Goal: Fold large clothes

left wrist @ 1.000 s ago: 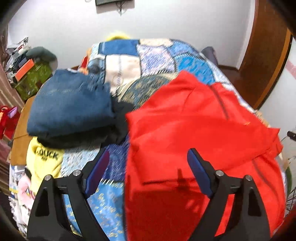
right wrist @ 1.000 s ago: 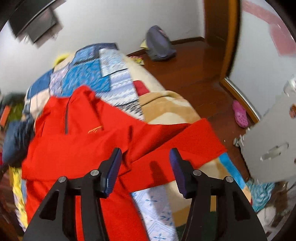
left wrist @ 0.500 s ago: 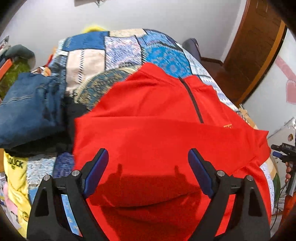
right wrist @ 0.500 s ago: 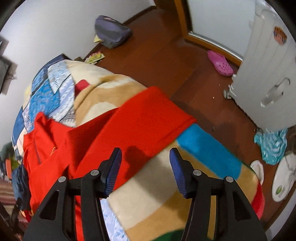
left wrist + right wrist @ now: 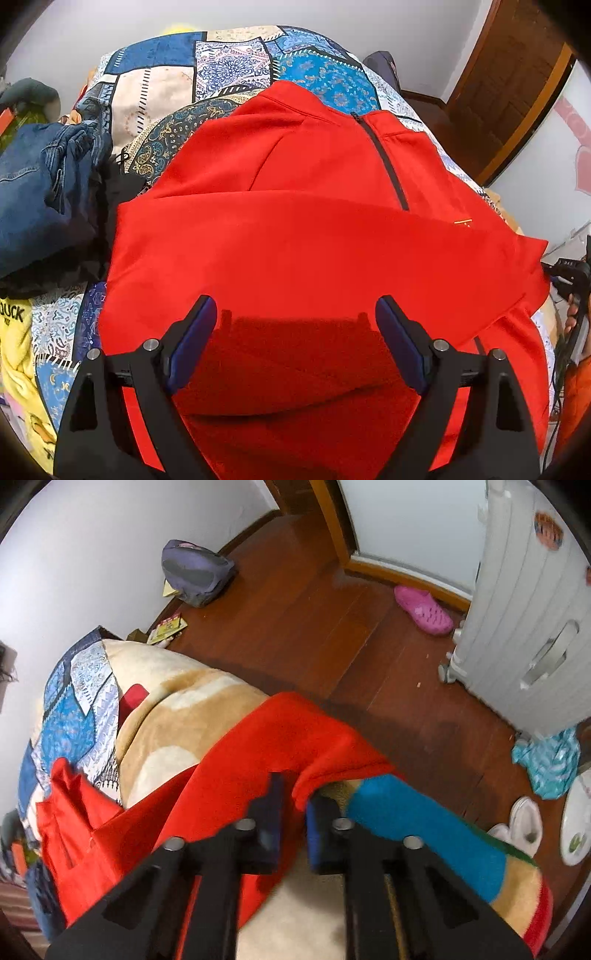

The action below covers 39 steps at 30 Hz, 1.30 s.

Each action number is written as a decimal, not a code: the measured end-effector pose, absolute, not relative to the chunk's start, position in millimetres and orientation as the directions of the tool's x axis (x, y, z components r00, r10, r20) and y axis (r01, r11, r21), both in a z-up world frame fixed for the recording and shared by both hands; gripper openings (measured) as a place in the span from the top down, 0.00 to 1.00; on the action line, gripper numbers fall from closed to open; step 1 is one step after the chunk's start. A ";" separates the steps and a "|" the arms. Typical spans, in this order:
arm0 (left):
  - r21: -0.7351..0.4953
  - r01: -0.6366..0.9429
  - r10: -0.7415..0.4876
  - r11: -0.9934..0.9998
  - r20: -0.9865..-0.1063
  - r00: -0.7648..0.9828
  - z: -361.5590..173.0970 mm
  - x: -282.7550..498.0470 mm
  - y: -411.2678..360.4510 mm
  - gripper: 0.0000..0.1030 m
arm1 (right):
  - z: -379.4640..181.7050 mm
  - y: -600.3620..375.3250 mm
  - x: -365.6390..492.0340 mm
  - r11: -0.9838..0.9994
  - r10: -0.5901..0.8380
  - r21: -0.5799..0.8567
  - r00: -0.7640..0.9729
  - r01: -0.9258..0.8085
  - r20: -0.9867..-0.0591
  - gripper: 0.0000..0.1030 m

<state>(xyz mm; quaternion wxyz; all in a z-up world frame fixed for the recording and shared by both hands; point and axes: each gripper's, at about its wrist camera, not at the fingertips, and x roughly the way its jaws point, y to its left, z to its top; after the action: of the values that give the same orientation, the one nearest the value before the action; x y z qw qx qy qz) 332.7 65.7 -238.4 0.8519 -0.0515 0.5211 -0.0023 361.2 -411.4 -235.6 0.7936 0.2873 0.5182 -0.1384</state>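
The red top [image 5: 314, 236] lies on the bed [image 5: 236, 66], collar toward the frame's top, jeans [image 5: 40, 192] at its left, the left gripper [image 5: 295, 332] open above it, the right gripper [image 5: 293, 812] pinching its sleeve [image 5: 295, 738].

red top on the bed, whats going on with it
A person with two handheld tongs is folding a red top spread on the bed. The right tongs have closed on the edge of its sleeve near the bed's side. The left tongs hang open above the body of the top, gripping nothing. One sleeve already lies folded across the chest.
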 end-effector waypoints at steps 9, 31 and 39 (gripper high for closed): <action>-0.075 -0.038 -0.048 0.996 -0.881 0.471 -233.0 322.3 69.0 0.15 | -190.3 -392.8 358.3 0.853 0.050 0.308 0.522 0.421 -0.851 0.94; -0.083 -0.058 -0.035 0.995 -0.821 0.570 -191.6 287.1 98.9 0.15 | -62.6 -167.2 343.5 0.919 0.393 0.263 0.637 -0.294 -0.663 0.94; -0.101 -0.090 -0.035 0.991 -0.831 0.556 -198.4 274.8 115.7 0.15 | -164.7 -97.8 333.9 0.888 0.364 0.209 0.350 -0.409 -0.863 0.94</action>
<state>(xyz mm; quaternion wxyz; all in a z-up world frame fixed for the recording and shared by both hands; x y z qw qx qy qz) 274.8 115.7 -198.4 0.8795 -0.0659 0.4710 0.0156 333.9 -97.8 -164.7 0.8213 -0.0214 0.5192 0.2354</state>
